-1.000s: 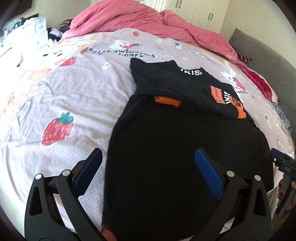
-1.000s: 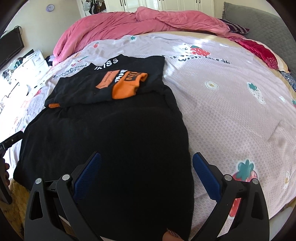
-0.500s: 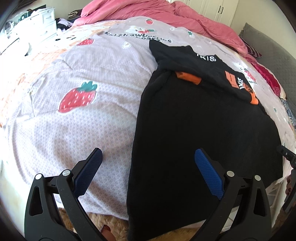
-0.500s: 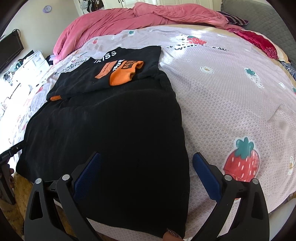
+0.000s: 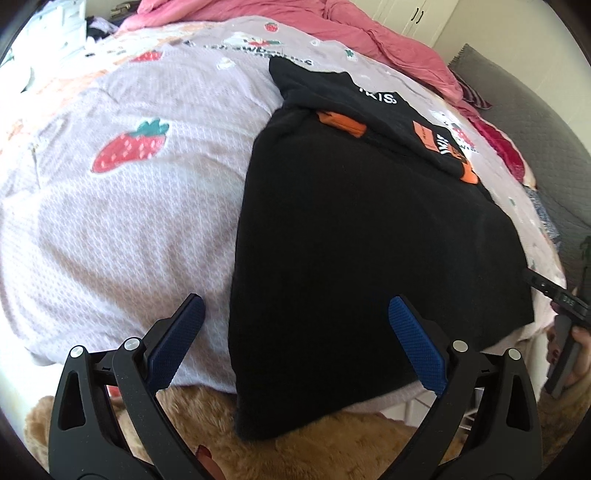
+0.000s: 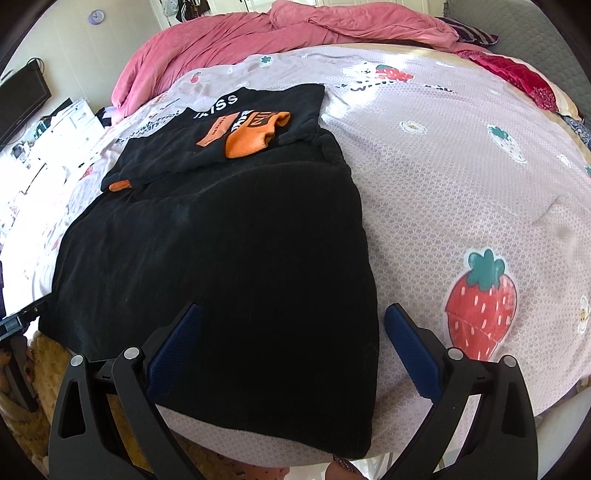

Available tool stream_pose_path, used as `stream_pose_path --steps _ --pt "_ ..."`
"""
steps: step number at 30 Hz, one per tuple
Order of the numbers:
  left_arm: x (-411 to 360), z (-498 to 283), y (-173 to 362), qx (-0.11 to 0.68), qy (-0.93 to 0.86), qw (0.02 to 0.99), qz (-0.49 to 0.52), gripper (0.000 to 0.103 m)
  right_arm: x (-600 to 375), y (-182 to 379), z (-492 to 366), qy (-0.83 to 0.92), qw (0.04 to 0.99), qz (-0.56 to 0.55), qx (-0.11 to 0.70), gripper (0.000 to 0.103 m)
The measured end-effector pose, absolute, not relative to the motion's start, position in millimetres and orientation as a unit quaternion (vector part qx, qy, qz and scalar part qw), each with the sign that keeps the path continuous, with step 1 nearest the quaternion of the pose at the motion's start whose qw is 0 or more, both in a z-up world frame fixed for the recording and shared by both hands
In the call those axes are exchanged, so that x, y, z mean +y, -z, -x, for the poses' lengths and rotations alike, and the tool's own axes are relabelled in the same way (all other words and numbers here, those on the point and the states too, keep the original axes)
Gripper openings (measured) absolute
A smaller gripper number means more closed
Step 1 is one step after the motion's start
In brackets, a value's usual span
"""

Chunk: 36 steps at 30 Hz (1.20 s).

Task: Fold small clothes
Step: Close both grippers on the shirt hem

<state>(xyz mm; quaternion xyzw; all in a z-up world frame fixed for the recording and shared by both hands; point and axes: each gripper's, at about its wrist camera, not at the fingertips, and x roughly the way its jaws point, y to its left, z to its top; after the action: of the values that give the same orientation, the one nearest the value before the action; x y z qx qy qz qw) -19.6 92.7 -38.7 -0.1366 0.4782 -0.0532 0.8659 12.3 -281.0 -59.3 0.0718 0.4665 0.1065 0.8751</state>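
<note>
Your left gripper (image 5: 293, 345) sits at the bottom of its frame, blue pads spread wide and gripping nothing, straddling the left hem corner of the black garment (image 5: 369, 236). That garment lies flat ahead of you, its long axis running from the hem at the bottom edge up toward the upper middle, where a folded black and orange top (image 5: 373, 107) rests across its far end. Your right gripper (image 6: 291, 350) is equally spread and empty, low in its own frame, bracketing the right hem corner, so each hand looks nearest its own corner. The hem drapes over the near edge of the strawberry-print bedsheet (image 6: 461, 192), soft and slightly wrinkled. A pink duvet (image 6: 280, 33) is heaped along the top, a tan fluffy rug (image 5: 332, 446) below.
</note>
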Motion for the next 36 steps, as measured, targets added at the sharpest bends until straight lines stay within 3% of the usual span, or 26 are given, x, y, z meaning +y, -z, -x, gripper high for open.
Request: stream_pose_path --steps 5,8,16,22,24,26,29,31,36 --pt "93.6 26.3 42.6 0.486 0.069 0.857 0.156 0.092 -282.1 59.7 -2.9 -0.110 0.873 -0.063 0.472 0.098" --pt "92.6 29.2 43.3 0.488 0.069 0.856 0.155 0.081 -283.4 60.2 1.8 -0.115 0.869 -0.065 0.476 0.098" --pt "93.5 31.7 44.1 0.483 0.071 0.858 0.159 0.025 -298.7 61.7 14.5 -0.119 0.863 -0.081 0.484 0.098" --pt "94.2 28.7 45.4 0.485 0.074 0.856 0.162 0.021 -310.1 63.8 19.6 -0.133 0.857 -0.107 0.486 0.095" --pt "93.7 27.8 46.0 0.486 0.074 0.856 0.160 0.021 -309.3 64.5 20.3 -0.141 0.854 -0.109 0.489 0.075" --pt "93.5 27.1 46.6 0.487 0.074 0.855 0.160 0.023 -307.8 66.0 21.4 -0.152 0.849 -0.110 0.494 0.073" --pt "93.5 26.6 47.0 0.488 0.074 0.854 0.162 0.025 -305.6 67.3 23.6 -0.162 0.846 -0.105 0.497 0.059" --pt "93.8 26.8 47.4 0.489 0.078 0.853 0.166 0.032 -306.0 68.9 25.3 -0.170 0.843 -0.107 0.499 0.050" --pt "89.8 26.8 47.9 0.489 0.081 0.854 0.160 0.038 -315.1 72.1 25.6 -0.164 0.843 -0.116 0.499 0.016"
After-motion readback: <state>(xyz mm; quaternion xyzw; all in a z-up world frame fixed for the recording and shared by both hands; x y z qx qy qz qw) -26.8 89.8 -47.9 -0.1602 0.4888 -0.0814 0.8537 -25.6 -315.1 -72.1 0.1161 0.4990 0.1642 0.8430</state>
